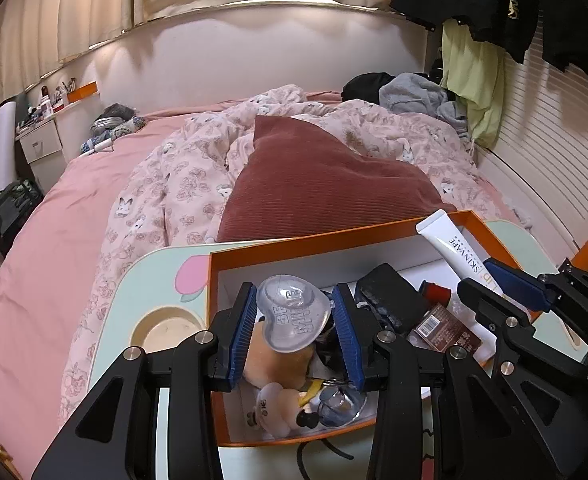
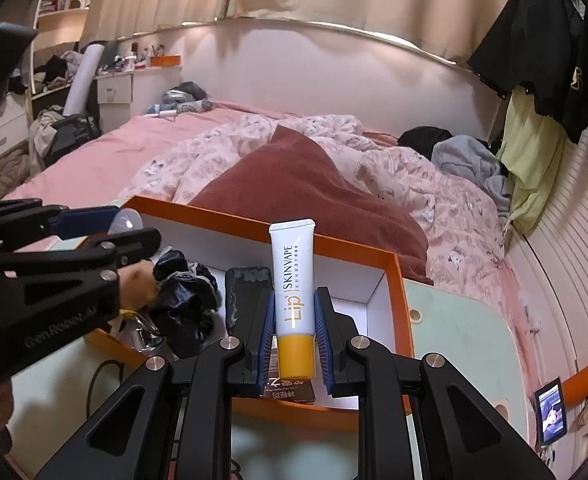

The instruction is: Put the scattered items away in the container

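Observation:
An orange box [image 1: 373,234] with a white inside stands on a pale green lap table [image 1: 134,280]. My left gripper [image 1: 295,312] is shut on a clear heart-shaped piece [image 1: 294,312] embossed "BE MINE", held above the box's left part. Over the box's right side my right gripper [image 2: 294,320] is shut on a white lip cream tube [image 2: 294,280] with a yellow cap, the tube [image 1: 453,248] upright. Inside lie a plush toy [image 1: 278,356], a dark cloth [image 2: 186,304], a black case [image 2: 246,292], a brown packet [image 1: 443,330] and glasses [image 1: 337,400].
The lap table rests on a bed with a pink sheet [image 1: 54,220], a floral duvet [image 1: 182,184] and a dark red cushion [image 1: 317,176]. A round cup recess [image 1: 166,330] sits left of the box. A phone [image 2: 549,412] lies at the far right. Clothes [image 2: 533,152] hang on the right.

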### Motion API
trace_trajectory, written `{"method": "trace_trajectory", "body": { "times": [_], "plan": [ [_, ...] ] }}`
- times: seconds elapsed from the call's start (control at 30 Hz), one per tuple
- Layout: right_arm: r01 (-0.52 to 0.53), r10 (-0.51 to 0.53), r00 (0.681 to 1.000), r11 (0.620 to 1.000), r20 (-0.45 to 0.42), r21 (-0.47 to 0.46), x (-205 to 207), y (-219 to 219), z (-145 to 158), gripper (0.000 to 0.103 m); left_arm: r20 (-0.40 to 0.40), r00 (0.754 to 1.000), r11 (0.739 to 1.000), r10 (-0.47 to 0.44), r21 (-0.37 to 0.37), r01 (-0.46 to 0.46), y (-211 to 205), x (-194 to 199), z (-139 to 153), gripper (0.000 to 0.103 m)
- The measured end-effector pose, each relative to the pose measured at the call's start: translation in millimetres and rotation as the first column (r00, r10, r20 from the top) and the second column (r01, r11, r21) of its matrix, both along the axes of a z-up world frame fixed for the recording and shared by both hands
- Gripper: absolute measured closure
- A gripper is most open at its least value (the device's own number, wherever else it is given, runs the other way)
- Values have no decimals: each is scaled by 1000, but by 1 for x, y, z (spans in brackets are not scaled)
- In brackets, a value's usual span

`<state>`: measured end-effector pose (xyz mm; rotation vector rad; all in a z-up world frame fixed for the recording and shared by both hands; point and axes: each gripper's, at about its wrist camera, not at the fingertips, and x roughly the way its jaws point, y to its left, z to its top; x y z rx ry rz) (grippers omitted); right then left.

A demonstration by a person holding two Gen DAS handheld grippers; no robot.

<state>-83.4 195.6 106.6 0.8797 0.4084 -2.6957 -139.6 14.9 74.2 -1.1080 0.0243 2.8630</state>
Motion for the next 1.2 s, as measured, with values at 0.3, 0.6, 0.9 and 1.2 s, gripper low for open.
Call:
{"method": "trace_trajectory", "body": {
  "times": [0.3,0.6,0.9,1.2],
  "plan": [
    [36,-36,999,999,-34,1,2,4,0,44,64,998,999,-5,49,2,1,-2,-9,36],
    [21,-22,998,1000,-54,-10,12,8,10,40,-10,1000,1000,-20,19,20,2,16,7,31],
    [9,-11,999,999,-44,-34,29,13,9,39,-19,1000,1000,-13,12,13,-7,42,9,31],
    [4,-1,999,995,34,-95,70,34,7,26,1,1000,997,-9,71,9,-9,94,-6,31]
  ]
}}
